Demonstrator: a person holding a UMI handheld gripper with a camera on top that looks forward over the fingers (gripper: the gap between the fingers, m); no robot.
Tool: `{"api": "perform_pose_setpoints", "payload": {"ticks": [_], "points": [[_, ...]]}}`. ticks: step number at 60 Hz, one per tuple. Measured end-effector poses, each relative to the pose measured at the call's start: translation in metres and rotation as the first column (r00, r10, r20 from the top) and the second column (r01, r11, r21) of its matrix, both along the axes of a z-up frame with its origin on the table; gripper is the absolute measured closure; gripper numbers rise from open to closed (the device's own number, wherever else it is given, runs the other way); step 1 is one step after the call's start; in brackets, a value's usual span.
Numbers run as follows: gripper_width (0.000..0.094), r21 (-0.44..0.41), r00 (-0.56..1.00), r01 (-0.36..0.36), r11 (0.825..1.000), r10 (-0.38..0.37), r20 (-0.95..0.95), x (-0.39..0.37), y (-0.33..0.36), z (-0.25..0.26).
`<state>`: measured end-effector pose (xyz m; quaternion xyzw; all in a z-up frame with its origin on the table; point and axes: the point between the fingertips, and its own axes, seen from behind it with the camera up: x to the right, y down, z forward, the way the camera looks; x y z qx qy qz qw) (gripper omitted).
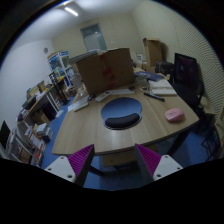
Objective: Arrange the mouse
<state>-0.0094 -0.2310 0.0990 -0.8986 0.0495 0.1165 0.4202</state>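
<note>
A pale wooden surface (95,130) with a curved front edge fills the middle of an office room; ceiling strip lights (71,11) glow overhead, and a window (93,37) sits in the far wall; shelving crowded with small items (30,125) runs along one side, and a dark office chair (186,72) stands at the other. A large cardboard box (104,70) stands at the back of the surface, with papers (160,90) lying beside it; nearer, a round blue mouse mat (122,113) lies flat on the wood.

The mouse (175,115) is small, rounded and pinkish; it rests on the bare surface near the chair-side edge, well apart from the mat and off to one side of it (its finer details are too small to make out).

The gripper (113,160) hangs in front of the surface edge; its fingers, with magenta pads (152,158), stand wide apart and grasp nothing; the mouse lies well beyond them, and nothing touches them.
</note>
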Motion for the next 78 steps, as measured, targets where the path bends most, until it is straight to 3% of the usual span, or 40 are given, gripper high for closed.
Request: {"api": "perform_pose_setpoints", "payload": {"ticks": [17, 28, 39, 45, 54, 60, 78], "points": [[0.0114, -0.017, 0.997, 0.070, 0.997, -0.070, 0.029, 0.050, -0.011, -0.014], [0.0116, -0.044, 0.992, 0.090, 0.995, -0.085, 0.093, 0.134, -0.007, -0.032], [0.0111, -0.022, 0.983, 0.095, 0.995, -0.090, 0.160, 0.227, 0.041, -0.057], [0.0114, -0.010, 0.977, 0.065, 0.998, -0.062, 0.203, 0.266, 0.075, -0.077], [0.0096, -0.039, 0.960, -0.049, 0.998, 0.058, 0.274, 0.293, 0.109, -0.118], [0.0102, -0.003, 0.964, -0.115, 0.993, 0.112, 0.241, 0.290, 0.131, -0.116], [0.0110, 0.079, 0.965, -0.141, 0.987, 0.119, 0.233, 0.288, 0.202, -0.115]]}}
